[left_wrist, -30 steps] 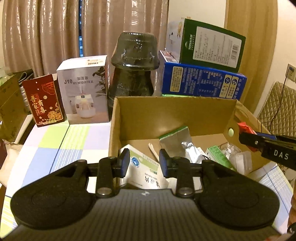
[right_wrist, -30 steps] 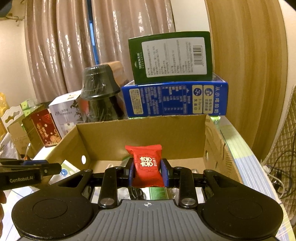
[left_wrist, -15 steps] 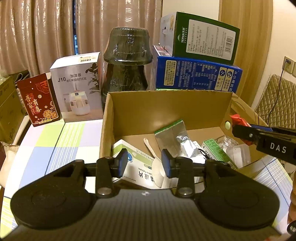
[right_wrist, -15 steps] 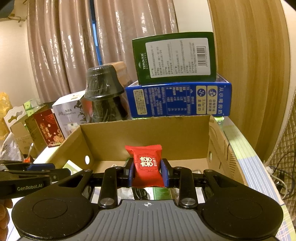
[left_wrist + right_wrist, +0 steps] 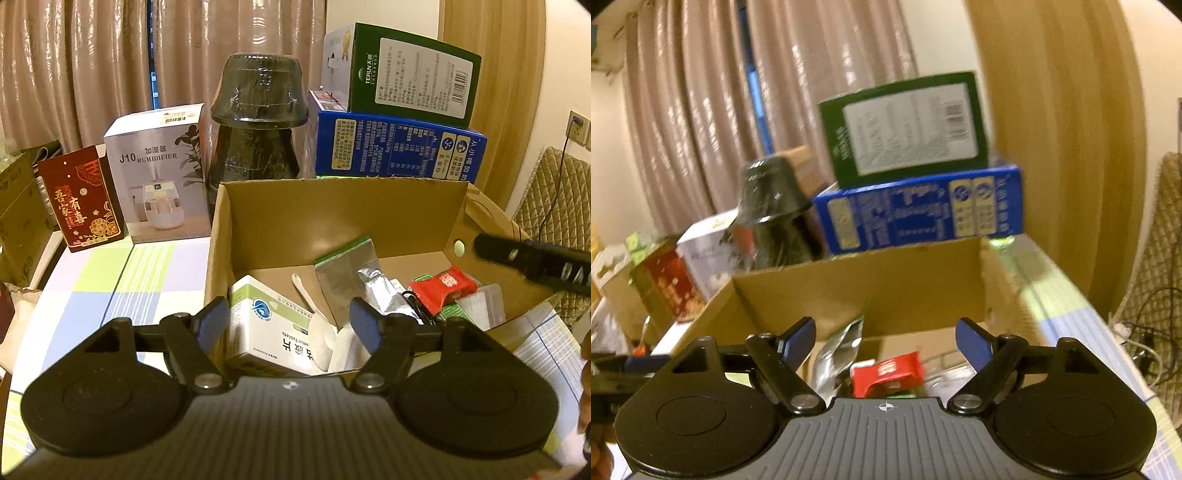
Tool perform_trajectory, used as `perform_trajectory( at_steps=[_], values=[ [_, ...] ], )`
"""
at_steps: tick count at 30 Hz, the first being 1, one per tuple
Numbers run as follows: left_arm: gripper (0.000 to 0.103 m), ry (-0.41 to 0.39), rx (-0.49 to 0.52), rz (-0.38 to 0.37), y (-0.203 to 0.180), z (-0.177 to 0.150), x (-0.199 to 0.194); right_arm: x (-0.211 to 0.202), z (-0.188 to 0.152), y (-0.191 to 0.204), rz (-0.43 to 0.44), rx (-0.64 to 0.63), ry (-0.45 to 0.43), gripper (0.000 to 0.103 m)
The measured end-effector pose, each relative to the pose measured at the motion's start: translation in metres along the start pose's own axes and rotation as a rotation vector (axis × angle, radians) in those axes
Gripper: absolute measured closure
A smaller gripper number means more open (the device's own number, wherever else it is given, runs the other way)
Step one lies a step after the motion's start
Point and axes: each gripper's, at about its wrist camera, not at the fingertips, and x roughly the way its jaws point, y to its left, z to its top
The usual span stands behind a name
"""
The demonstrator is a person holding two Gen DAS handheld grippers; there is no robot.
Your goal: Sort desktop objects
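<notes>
Curtained desk: right gripper (image 5: 884, 341) has sprung apart, dropping the red packet (image 5: 886, 373) into the box (image 5: 332, 218); left gripper (image 5: 290, 321) gapes empty.

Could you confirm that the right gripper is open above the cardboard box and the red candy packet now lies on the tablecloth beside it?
Not quite: the red candy packet lies inside the cardboard box, among the other items, not on the tablecloth. The left wrist view shows this clearly. The right gripper is indeed open above the box.
</notes>
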Motion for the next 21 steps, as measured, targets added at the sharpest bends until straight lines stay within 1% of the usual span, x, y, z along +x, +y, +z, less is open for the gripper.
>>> perform_trajectory(
  at_steps=[1, 4, 6, 9, 13, 18, 19, 21],
  values=[
    [0.033, -0.001, 0.004, 0.001, -0.001, 0.0, 0.0, -0.001, 0.001, -0.001, -0.002, 0.007, -0.007, 0.023],
    [0.024, -0.011, 0.018, 0.001, -0.004, -0.001, -0.001, -0.005, 0.003, -0.005, -0.007, 0.019, -0.022, 0.023],
    [0.017, -0.021, 0.027, 0.001, -0.007, -0.001, -0.003, -0.006, 0.003, -0.007, -0.008, 0.02, -0.024, 0.023],
    [0.01, -0.036, 0.034, 0.013, -0.008, -0.001, -0.007, -0.008, 0.003, -0.01, -0.008, 0.021, -0.017, 0.023],
    [0.004, -0.056, 0.039, 0.042, -0.008, -0.002, -0.012, -0.012, 0.001, -0.011, -0.001, 0.019, -0.005, 0.022],
    [0.001, -0.057, 0.033, 0.052, -0.007, -0.003, -0.02, -0.018, -0.002, -0.008, 0.007, -0.025, 0.025, 0.004],
    [0.001, -0.057, 0.029, 0.054, -0.007, -0.003, -0.022, -0.019, -0.003, -0.007, 0.002, -0.034, 0.026, 0.002],
    [0.001, -0.056, 0.021, 0.063, -0.006, -0.003, -0.026, -0.021, -0.005, -0.006, -0.006, -0.044, 0.034, 0.002]
  ],
)
